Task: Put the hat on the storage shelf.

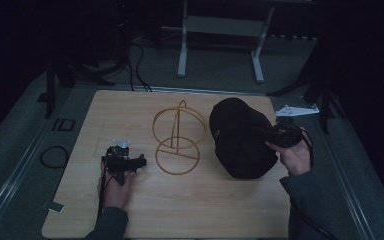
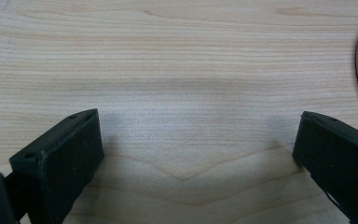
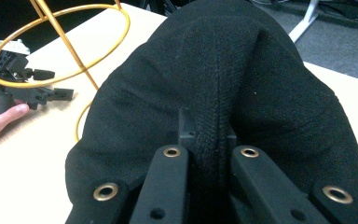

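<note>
Pale wood-grain counter (image 1: 190,200) in a dark room, grey floor around it, white frame legs (image 1: 182,50) beyond the far edge. Gold wire stand (image 1: 177,137) mid-counter, between left tongs (image 1: 125,162) and black cap (image 1: 240,137) to the right. Left tongs released, jaws wide over bare wood; right tongs (image 3: 209,140) clenched on the cap's fabric.

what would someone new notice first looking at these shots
Most likely the black cap on the right of the wooden table, with the right gripper pinching a fold of its fabric. Next, the gold wire stand at the table's middle, two hoops on a post. The left gripper rests open on bare wood at the left.
</note>
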Motion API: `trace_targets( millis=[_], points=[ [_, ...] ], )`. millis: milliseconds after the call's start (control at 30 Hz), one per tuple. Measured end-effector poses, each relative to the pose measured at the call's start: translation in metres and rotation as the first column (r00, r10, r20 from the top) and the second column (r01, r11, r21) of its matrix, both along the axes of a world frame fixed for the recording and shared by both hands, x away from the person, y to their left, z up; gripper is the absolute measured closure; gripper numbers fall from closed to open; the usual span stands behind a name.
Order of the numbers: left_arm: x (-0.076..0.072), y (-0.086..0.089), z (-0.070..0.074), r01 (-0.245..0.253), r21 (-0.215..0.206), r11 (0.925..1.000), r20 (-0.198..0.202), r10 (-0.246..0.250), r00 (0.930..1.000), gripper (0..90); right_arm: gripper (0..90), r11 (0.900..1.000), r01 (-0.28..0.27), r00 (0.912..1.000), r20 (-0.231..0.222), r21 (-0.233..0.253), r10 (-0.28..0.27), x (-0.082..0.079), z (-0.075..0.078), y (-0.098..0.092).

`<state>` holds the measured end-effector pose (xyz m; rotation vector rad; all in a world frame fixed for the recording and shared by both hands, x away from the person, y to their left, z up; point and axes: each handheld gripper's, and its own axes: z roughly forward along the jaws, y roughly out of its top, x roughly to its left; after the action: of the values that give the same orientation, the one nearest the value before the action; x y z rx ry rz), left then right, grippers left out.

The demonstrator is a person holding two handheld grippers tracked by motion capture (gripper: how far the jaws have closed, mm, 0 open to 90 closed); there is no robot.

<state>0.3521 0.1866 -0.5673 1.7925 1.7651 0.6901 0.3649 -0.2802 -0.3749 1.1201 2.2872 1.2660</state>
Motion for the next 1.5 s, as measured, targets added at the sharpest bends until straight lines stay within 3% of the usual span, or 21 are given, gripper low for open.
trace_targets(
  millis=[700, 1100, 1500],
  points=[
    [0.000, 0.000, 0.000, -0.001, -0.001, 1.0000, 0.001, 0.001, 1.0000, 1.1, 87.8, 0.991, -0.073, 0.9965, 0.032, -0.112, 0.077, -0.001, 0.044, 0.009],
    [0.000, 0.000, 0.000, 0.001, 0.002, 1.0000, -0.002, -0.001, 1.0000, 1.2, 87.7, 0.973, -0.121, 0.9914, 0.025, -0.197, 0.129, 0.005, 0.058, 0.015],
    [0.000, 0.000, 0.000, 0.001, 0.002, 1.0000, -0.002, -0.001, 1.0000, 1.2, 87.7, 0.950, -0.191, 0.9782, 0.032, -0.246, 0.205, 0.008, 0.084, 0.019]
  ],
)
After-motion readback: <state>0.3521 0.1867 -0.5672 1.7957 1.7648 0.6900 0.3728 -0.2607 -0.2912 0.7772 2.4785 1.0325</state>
